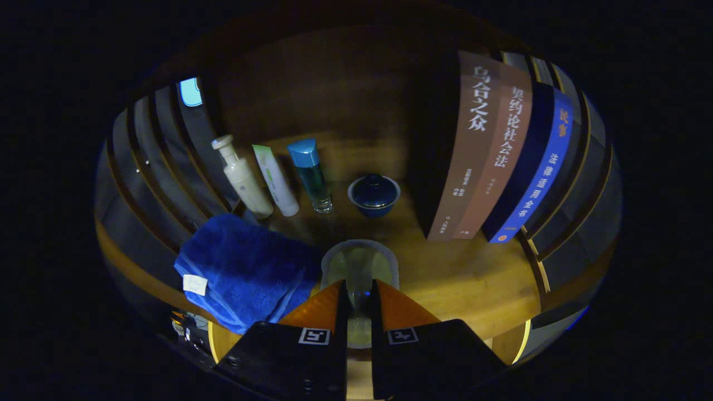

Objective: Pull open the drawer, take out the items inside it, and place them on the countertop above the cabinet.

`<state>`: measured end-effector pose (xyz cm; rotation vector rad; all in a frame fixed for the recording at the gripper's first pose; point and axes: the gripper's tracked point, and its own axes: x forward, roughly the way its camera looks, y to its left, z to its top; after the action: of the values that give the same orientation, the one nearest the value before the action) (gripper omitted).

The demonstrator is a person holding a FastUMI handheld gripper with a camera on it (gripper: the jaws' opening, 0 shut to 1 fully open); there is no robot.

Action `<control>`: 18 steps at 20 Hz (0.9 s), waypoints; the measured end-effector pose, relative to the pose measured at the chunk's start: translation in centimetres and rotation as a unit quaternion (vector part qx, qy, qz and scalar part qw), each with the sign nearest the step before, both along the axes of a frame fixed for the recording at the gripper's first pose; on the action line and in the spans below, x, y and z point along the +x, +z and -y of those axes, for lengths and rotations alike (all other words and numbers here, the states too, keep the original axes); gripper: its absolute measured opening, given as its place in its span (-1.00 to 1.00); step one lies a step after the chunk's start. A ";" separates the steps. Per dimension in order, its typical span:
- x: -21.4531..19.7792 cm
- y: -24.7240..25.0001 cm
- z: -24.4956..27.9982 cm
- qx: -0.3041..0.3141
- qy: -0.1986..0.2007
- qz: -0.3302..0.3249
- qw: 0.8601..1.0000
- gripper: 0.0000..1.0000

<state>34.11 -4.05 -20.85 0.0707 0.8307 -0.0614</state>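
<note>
My gripper (359, 298) is shut on a clear glass cup (360, 264), both fingers pressing its near wall while the cup's round rim shows just ahead of the fingertips. The cup is over the wooden countertop (468, 284). A folded blue towel (245, 270) lies on the countertop just left of the fingers. Beyond the cup stands a dark blue lidded bowl (374, 194). Further left stand a cream pump bottle (242, 178), a white tube (275, 180) and a clear bottle with a blue cap (311, 174).
A row of upright books (501, 156) stands on the right of the countertop, against a wooden back panel (334, 89). Dark slatted walls (161, 161) close in both sides. The countertop's front edge runs under the fingers.
</note>
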 end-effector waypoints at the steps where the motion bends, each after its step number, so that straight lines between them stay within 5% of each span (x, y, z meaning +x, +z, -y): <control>1: 0.0 -0.5 0.0 0.002 0.000 -0.009 1.000 -0.55; 3: 0.3 -1.1 -0.1 0.006 -0.003 -0.010 1.000 -0.51; 9: -0.7 0.3 0.0 0.008 -0.010 0.007 1.000 1.00; 18: -11.4 6.5 -2.0 0.013 0.004 0.118 0.993 0.99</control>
<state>22.66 -2.05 -14.33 0.0967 0.5947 -0.0349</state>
